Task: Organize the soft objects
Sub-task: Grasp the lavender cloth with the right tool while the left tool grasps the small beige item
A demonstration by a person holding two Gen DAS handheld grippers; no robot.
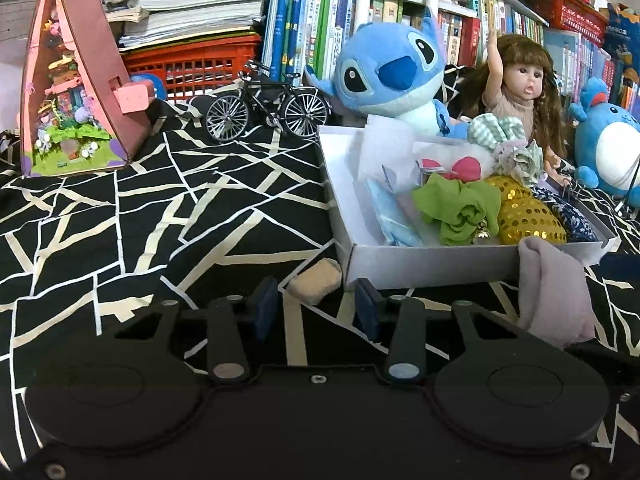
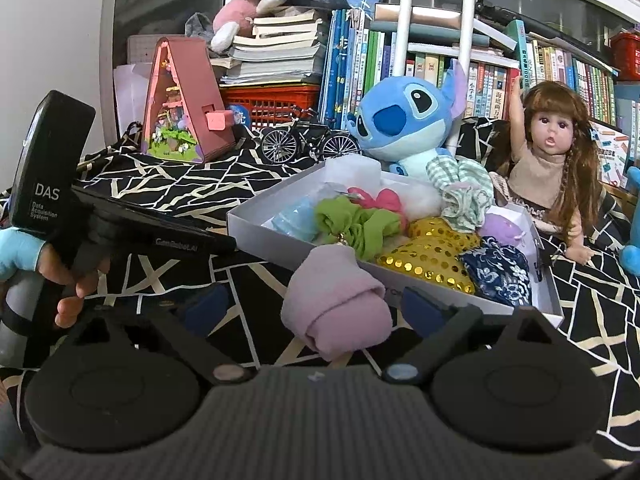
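A white box [image 1: 432, 264] [image 2: 256, 236] holds several soft items: a green cloth [image 1: 460, 208] [image 2: 356, 226], a gold sequin pouch [image 1: 528, 216] [image 2: 430, 256] and a blue patterned pouch [image 2: 500, 272]. A rolled mauve sock [image 2: 338, 308] [image 1: 552, 296] leans on the box's near wall, between my right gripper's [image 2: 316, 308] wide-open fingers, untouched by either. My left gripper [image 1: 316, 310] is open and empty, with a small beige sponge-like piece [image 1: 314, 282] on the cloth just ahead of it, by the box corner.
A Stitch plush [image 1: 392, 76] [image 2: 404, 120], a doll [image 1: 520, 92] [image 2: 552, 164] and a blue plush [image 1: 608, 148] sit behind the box. A model bicycle [image 1: 268, 108] [image 2: 312, 140], a pink triangular house [image 1: 76, 92] [image 2: 184, 108] and bookshelves stand at the back.
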